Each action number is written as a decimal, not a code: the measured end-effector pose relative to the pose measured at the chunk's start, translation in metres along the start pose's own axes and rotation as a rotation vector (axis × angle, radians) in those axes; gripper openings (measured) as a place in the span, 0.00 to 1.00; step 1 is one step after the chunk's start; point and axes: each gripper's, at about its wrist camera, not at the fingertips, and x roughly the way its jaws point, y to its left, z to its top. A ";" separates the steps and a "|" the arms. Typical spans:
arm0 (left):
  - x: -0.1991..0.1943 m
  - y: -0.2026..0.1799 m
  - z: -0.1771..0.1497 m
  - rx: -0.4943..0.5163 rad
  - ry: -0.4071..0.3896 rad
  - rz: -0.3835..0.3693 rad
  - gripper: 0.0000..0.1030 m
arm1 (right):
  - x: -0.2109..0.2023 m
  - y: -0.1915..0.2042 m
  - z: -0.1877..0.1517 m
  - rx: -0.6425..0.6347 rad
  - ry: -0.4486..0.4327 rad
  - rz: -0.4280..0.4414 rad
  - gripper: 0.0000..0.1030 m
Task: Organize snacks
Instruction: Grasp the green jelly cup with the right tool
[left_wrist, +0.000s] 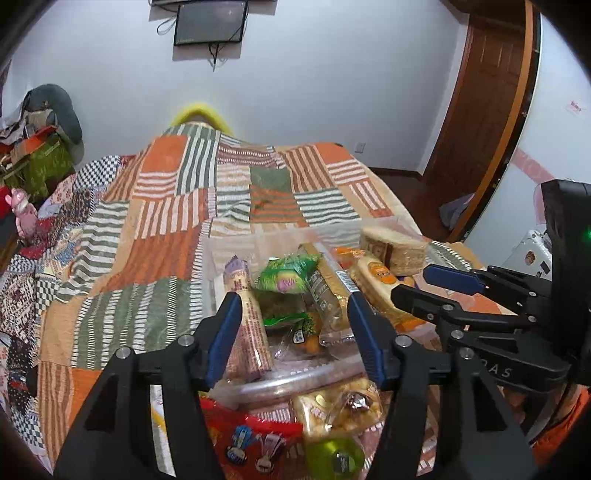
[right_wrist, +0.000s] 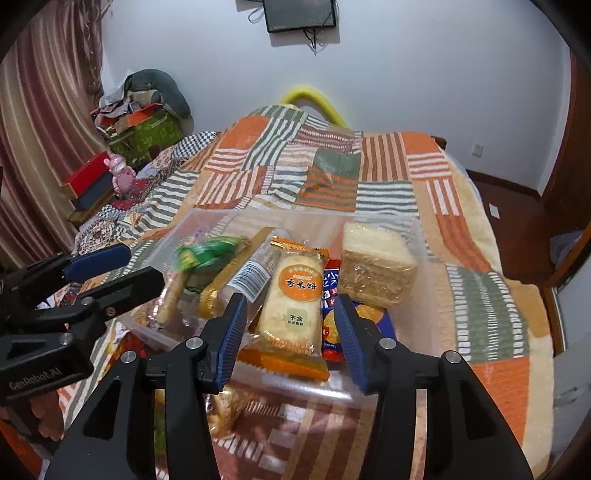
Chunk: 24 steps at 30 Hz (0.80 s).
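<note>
On the bed (right_wrist: 476, 206), over a patchwork blanket of orange, green and white stripes, sits a clear bin (right_wrist: 207, 225) holding most of the snacks. Left to right in the right wrist view: a pink tube pack (right_wrist: 173, 291) with print too small to read, a green pack (right_wrist: 207, 251) that is blurred, a gold-edged clear pack (right_wrist: 240, 275) showing a barcode, a rice cracker pack (right_wrist: 295, 299) with an orange oval reading 香米饼 and a small label reading 不含 above smaller print, a blue and red pack (right_wrist: 369, 314) with partly hidden lettering, and a wrapped block of plain cake (right_wrist: 373, 266) at the bin's right end.

The left gripper (left_wrist: 293, 317) hangs over the bin's near left part, jaws spread and holding nothing, with the tube pack and green pack lying between and beyond them. Its body reads "GenRobot.AI" in the right wrist view.

The right gripper (right_wrist: 291, 325) hangs over the rice cracker pack, jaws spread to either side of it; I cannot tell whether they touch it.

Outside the bin, on the blanket just below the left gripper, lie a red bag (left_wrist: 255, 435) with cartoon figures, a clear pack of yellow puffs (left_wrist: 340, 406) and a green jelly cup (left_wrist: 336, 458).

On the wall hangs a dark screen (right_wrist: 301, 14).
</note>
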 end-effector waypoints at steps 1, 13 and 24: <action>-0.005 0.002 0.000 0.003 -0.004 0.000 0.60 | -0.004 0.001 0.000 -0.003 -0.006 0.001 0.46; -0.049 0.039 -0.034 -0.019 0.012 0.056 0.68 | -0.030 0.031 -0.028 -0.021 -0.026 0.071 0.57; -0.038 0.067 -0.102 -0.046 0.170 0.095 0.72 | -0.003 0.064 -0.075 -0.056 0.114 0.127 0.57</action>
